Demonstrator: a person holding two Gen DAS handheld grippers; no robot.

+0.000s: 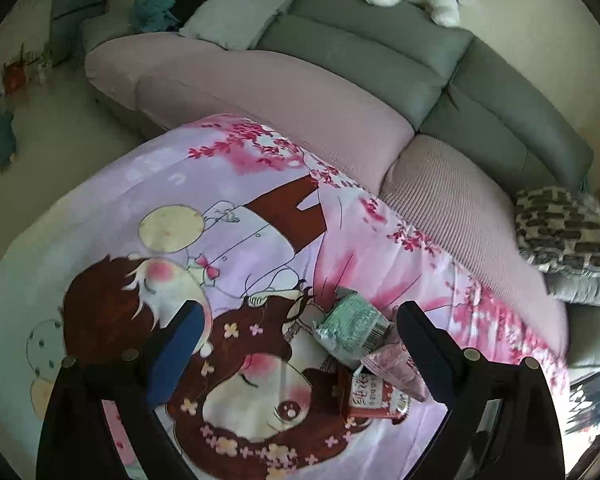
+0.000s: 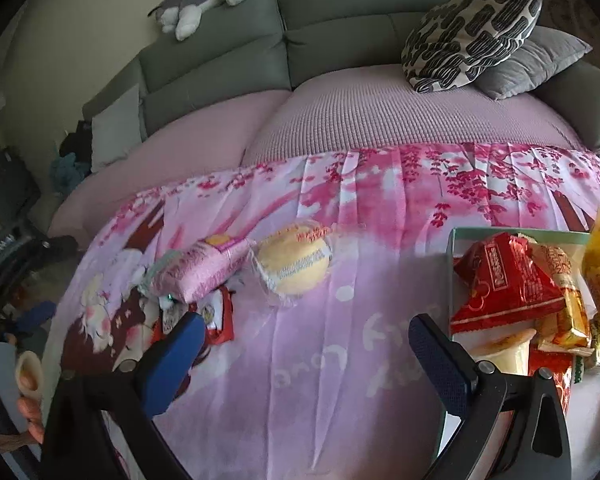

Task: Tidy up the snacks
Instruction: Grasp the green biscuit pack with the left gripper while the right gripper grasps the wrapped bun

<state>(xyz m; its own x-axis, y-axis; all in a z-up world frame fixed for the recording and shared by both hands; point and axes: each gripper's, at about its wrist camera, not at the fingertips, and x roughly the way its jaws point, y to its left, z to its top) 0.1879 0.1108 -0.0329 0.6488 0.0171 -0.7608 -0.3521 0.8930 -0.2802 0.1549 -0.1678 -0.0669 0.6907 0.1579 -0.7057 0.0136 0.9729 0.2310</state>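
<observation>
In the left wrist view my left gripper (image 1: 300, 320) is open and empty above the cartoon-print cloth (image 1: 240, 240). A green snack packet (image 1: 350, 326), a pink packet (image 1: 396, 364) and a red packet (image 1: 376, 400) lie close inside its right finger. In the right wrist view my right gripper (image 2: 306, 330) is open and empty over the cloth (image 2: 340, 360). A round yellow cake in clear wrap (image 2: 294, 266), a pink packet (image 2: 204, 270) and a red packet (image 2: 220, 316) lie ahead left. A pale green tray (image 2: 456, 240) at right holds several snacks, with a red bag (image 2: 508, 284) on top.
A grey sofa (image 1: 380, 52) with pink seat covers (image 2: 380, 120) runs behind the cloth. A patterned cushion (image 2: 472, 36) and a plush toy (image 2: 204, 0) sit on it. A hand (image 2: 28, 404) shows at the lower left of the right wrist view.
</observation>
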